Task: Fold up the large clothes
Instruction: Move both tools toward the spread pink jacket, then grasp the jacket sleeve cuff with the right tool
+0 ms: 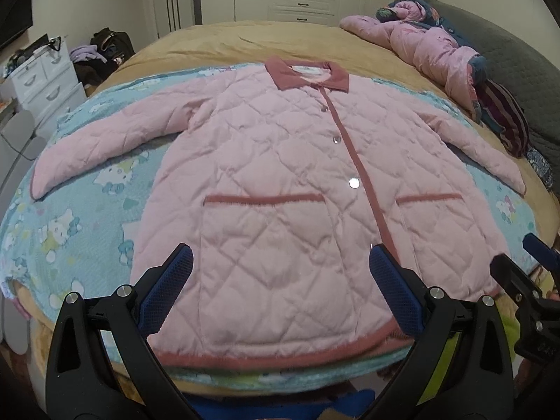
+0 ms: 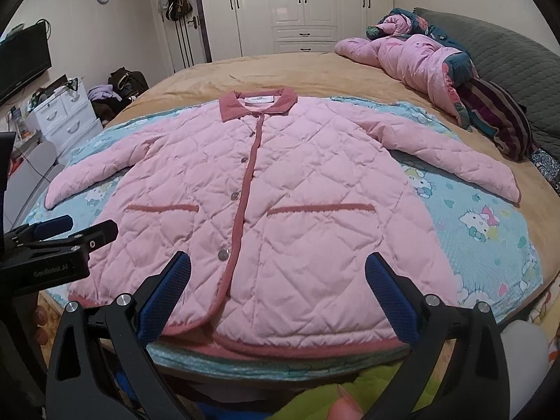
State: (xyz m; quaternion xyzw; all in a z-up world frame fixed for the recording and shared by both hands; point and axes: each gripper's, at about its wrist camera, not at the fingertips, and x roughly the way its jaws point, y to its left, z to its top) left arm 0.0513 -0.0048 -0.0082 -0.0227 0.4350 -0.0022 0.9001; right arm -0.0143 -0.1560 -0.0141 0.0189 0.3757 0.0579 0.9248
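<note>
A pink quilted jacket (image 1: 280, 182) with a dark pink collar, trim and two pockets lies flat, front up and buttoned, both sleeves spread, on a blue cartoon-print blanket (image 1: 80, 210) on the bed. It also shows in the right wrist view (image 2: 280, 189). My left gripper (image 1: 280, 262) is open and empty, hovering over the hem's left half. My right gripper (image 2: 278, 273) is open and empty over the hem's right half. The right gripper shows at the left wrist view's right edge (image 1: 518, 273), the left gripper at the right wrist view's left edge (image 2: 66, 234).
The tan bed (image 2: 280, 70) carries a heap of pink bedding (image 2: 413, 59) and striped cloth (image 2: 497, 119) at the far right by a grey headboard (image 2: 507, 56). White drawers (image 2: 66, 115), bags and a TV stand to the left. Wardrobes (image 2: 301, 7) line the back wall.
</note>
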